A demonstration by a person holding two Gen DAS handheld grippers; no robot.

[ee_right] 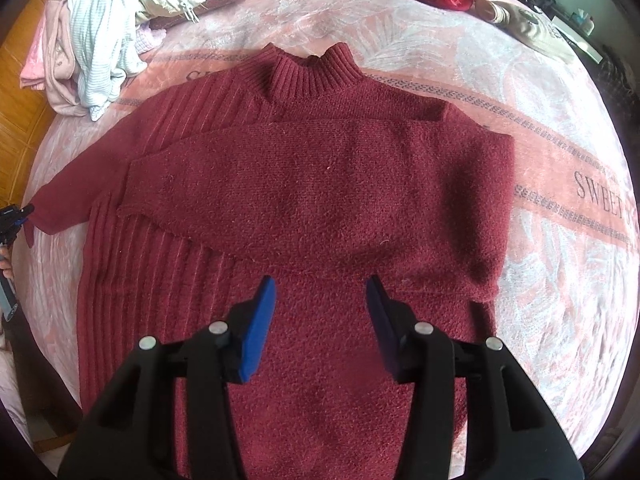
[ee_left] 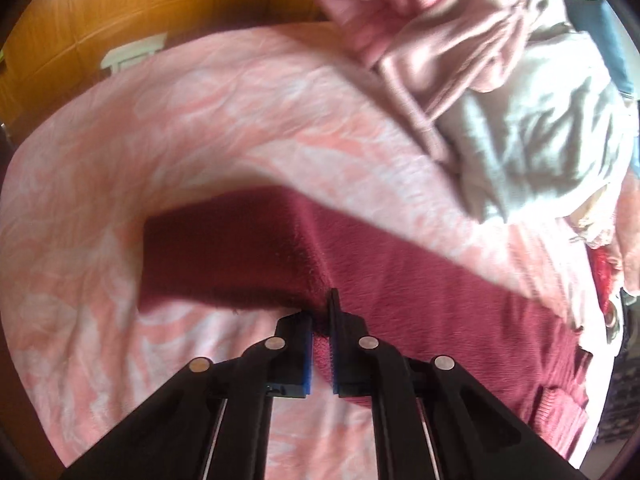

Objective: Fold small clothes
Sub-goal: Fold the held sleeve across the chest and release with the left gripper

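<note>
Folding one maroon sweater (ee_right: 320, 184) on the bed (ee_right: 540, 240), we have one sleeve (ee_right: 320, 188) already laid across its chest, while the other sleeve (ee_right: 72, 188) runs out flat to the sweater's left side. Our left gripper (ee_left: 320, 312) is clamped on that sleeve's cuff; it is clearly the nearer one, and the sleeve's long axis points from it back toward the sweater's body. Our right gripper (ee_right: 322, 292) hovers with jaws spread above the sweater's lower half, holding nothing. We judge the next move carries the cuff across the chest. Beyond the sweater's collar lies one heap of clothes (ee_right: 100, 40).
</note>
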